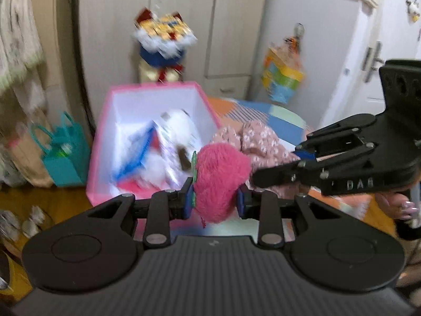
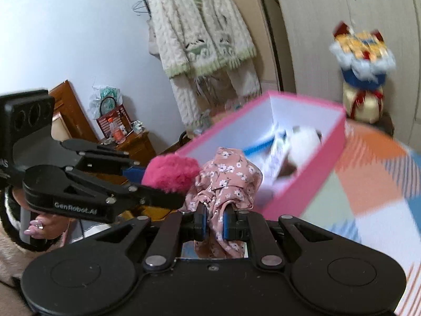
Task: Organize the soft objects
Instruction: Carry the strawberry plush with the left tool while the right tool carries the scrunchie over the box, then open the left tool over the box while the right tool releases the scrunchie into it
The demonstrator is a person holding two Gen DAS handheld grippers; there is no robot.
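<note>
Pink cardboard forms the outside of the open box point(image 1: 100, 142), white on the inside, and it sits just ahead of both hand-held grippers. Inside it lie a white plush toy point(image 1: 181, 129) with dark patches, something flat with a blue edge point(image 1: 139, 155), and some pale printed material, all too blurred to name more closely.

The left hand-held gripper point(image 1: 214, 200) is clamped on a fuzzy magenta plush point(image 1: 221, 181), rounded and shaggy, with a bit of green trim on its left side; the blue pads press into it from both sides, and it is held at the near edge of the box. The right hand-held gripper point(image 2: 213, 222) is closed tight on a dusty-pink cloth with small white flowers point(image 2: 226, 181), thin and crumpled, which bunches up above the pads and hangs down below them. That cloth sits just right of the magenta plush, the two close together in front of the box's near wall.

A hand point(image 2: 39, 226) with pale painted nails grips the left tool's handle. Right of the grippers a patchwork bedspread point(image 2: 368, 168) in orange, blue and pale green spreads out. Beyond the box a blue, white and yellow bouquet-like ornament point(image 1: 164, 36) stands against pale wardrobe doors point(image 1: 184, 5), and a cream knitted cardigan point(image 2: 200, 26) hangs further left.
</note>
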